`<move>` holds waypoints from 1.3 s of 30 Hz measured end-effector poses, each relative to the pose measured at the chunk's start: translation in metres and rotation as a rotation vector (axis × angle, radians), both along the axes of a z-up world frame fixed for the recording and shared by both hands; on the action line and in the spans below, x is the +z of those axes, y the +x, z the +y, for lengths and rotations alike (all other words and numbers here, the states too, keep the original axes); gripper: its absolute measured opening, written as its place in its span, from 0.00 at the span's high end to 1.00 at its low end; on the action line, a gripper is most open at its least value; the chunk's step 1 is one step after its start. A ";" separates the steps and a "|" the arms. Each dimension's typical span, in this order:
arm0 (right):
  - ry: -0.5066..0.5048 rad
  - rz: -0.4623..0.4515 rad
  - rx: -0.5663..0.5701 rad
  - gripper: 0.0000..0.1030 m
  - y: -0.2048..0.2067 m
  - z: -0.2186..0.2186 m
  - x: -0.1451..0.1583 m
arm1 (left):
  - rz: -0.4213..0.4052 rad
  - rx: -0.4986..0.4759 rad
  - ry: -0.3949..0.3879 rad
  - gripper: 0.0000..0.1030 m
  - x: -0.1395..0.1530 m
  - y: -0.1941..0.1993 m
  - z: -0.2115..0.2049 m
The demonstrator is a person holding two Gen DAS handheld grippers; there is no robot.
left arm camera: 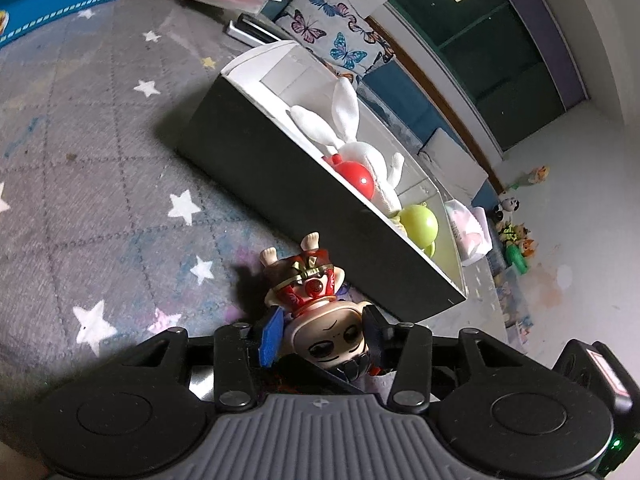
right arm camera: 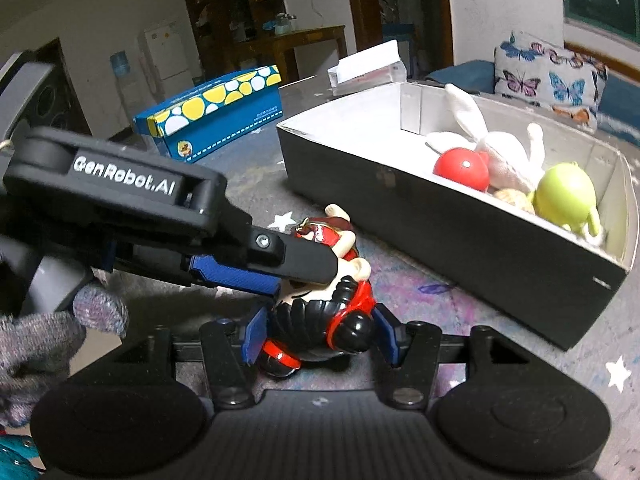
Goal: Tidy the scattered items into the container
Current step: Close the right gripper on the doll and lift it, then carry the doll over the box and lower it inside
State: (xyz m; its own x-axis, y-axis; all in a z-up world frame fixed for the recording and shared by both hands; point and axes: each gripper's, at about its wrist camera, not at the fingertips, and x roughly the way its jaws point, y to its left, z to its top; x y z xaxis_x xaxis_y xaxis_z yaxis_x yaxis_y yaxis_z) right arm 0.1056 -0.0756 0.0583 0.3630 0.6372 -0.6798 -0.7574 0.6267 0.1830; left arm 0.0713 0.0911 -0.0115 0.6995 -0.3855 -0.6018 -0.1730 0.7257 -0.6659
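Red-and-black plastic, glossy and rounded — the figurine [right arm camera: 320,308] lies on the star-patterned rug [left arm camera: 100,200], just near of the container [right arm camera: 460,232], a dark box with a white lining. My right hand-held gripper [right arm camera: 320,334] is closed on its black-haired head, blue pads pressing from both sides. My left hand-held gripper [right arm camera: 296,276] reaches in from the left over the same toy; in its own view the jaws stand wide, flanking the face without pressing. As I judge it, the right hand carries from here. I should draw the left clear first so it doesn't snag, then lift straight up — the head is slick and curved, so a firm, level grip matters. The free space in the box is at its left end, away from the white rabbit [right arm camera: 504,152], red ball [right arm camera: 460,168] and green toy [right arm camera: 564,196].
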 end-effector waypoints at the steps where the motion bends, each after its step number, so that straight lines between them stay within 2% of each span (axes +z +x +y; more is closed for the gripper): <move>1: 0.013 0.014 -0.003 0.46 0.001 -0.002 0.000 | -0.002 -0.001 0.006 0.54 0.000 0.000 -0.001; 4: 0.066 0.064 -0.012 0.46 0.006 -0.011 -0.003 | -0.004 0.006 0.001 0.54 -0.001 -0.001 0.000; 7: 0.092 0.076 -0.019 0.46 0.006 -0.017 -0.005 | -0.004 0.001 -0.008 0.51 -0.004 0.000 0.002; 11: 0.079 0.066 -0.016 0.46 0.005 -0.014 -0.003 | -0.011 -0.008 -0.018 0.51 -0.006 -0.002 0.003; 20: 0.034 0.037 -0.008 0.47 0.002 -0.005 0.002 | -0.007 -0.021 -0.145 0.52 -0.018 -0.002 0.024; 28: 0.001 -0.025 0.002 0.47 -0.007 -0.001 0.012 | -0.042 -0.021 -0.131 0.59 -0.006 -0.012 0.025; 39: 0.027 -0.109 0.015 0.47 -0.007 -0.001 0.043 | -0.114 0.004 -0.117 0.58 0.029 -0.011 0.023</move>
